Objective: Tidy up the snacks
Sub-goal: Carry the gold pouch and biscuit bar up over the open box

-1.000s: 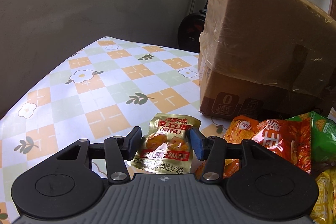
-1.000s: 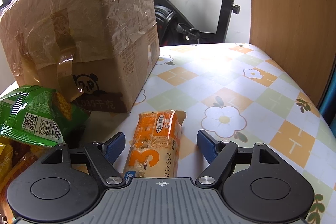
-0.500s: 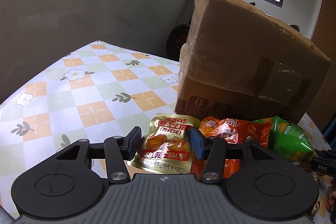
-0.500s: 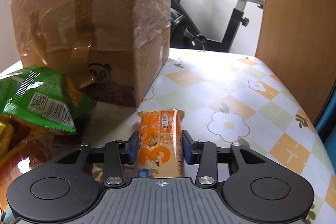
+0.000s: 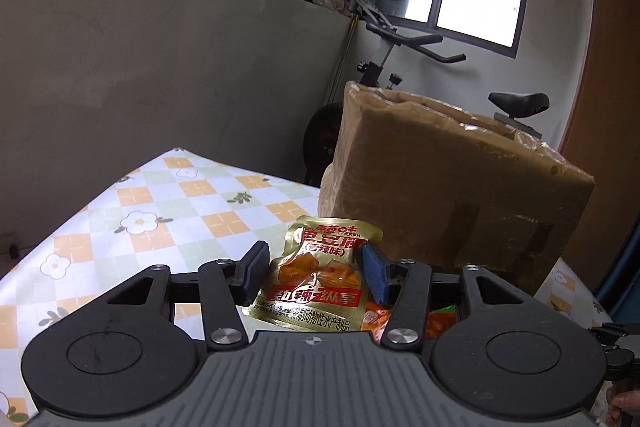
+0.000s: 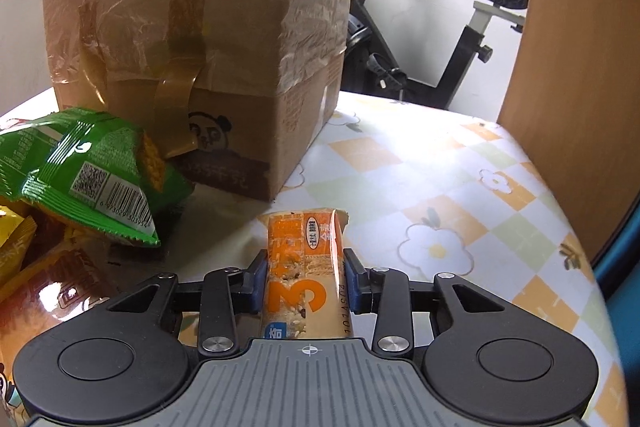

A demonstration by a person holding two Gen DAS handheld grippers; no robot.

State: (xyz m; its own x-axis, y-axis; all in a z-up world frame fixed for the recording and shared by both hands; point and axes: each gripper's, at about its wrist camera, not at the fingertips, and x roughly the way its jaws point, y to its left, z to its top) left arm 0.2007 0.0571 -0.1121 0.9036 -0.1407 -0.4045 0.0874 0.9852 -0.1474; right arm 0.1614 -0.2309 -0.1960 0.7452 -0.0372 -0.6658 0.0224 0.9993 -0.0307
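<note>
The left gripper (image 5: 314, 269) held a gold snack pouch (image 5: 316, 277) between its pads, the jaws standing about half apart with the packet pinched across its width; the pouch stood upright with its long axis running straight out along the fingers, clear of the flowered tablecloth (image 5: 168, 211). Ahead and to the right of it stood the taped cardboard box (image 5: 452, 195), so any carry toward the box would run forward and rightward from that claw. On the right, the right gripper (image 6: 305, 281) was closing its jaws on an orange cereal bar (image 6: 304, 267), the pads already pressing both long edges. The bar's long axis also pointed straight away from the claw, its far end near the box's front corner (image 6: 276, 183). A green chip bag (image 6: 86, 171) lay left of the bar, leaning near the box among other packets. Judging by this, the right hand sat nearer the box's base, the left higher.
</note>
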